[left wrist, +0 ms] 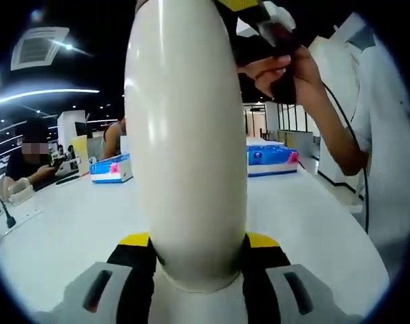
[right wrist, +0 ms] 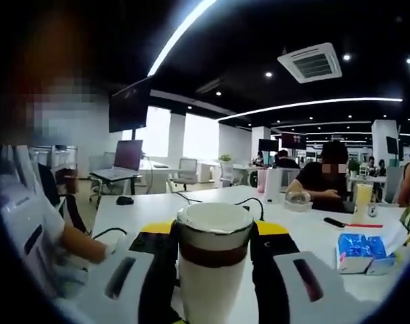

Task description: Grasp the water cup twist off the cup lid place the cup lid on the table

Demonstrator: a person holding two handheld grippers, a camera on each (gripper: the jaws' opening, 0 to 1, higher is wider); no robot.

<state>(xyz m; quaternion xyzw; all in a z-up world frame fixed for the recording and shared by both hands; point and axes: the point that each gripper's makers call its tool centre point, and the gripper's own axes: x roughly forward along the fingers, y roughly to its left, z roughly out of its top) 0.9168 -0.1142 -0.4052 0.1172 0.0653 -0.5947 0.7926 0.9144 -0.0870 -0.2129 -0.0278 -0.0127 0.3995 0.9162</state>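
A tall white water cup (left wrist: 186, 135) stands close to the lens in the left gripper view, and my left gripper (left wrist: 198, 241) is shut on its body, one yellow-tipped jaw on either side. At the cup's far end a hand (left wrist: 289, 67) holds my right gripper (left wrist: 249, 8), black and yellow. In the right gripper view the cup lid (right wrist: 214, 236), white with a brown band and a pale rim, sits clamped in my right gripper (right wrist: 214, 233). I cannot tell whether the lid is still joined to the cup.
A white table (left wrist: 70, 229) spreads out below, with blue tissue packs (left wrist: 110, 169) (left wrist: 269, 158) (right wrist: 359, 253) on it. A seated person (right wrist: 323, 179) works at the far side among cables, a phone and bottles. My holder's white sleeve (left wrist: 387, 135) is at the right.
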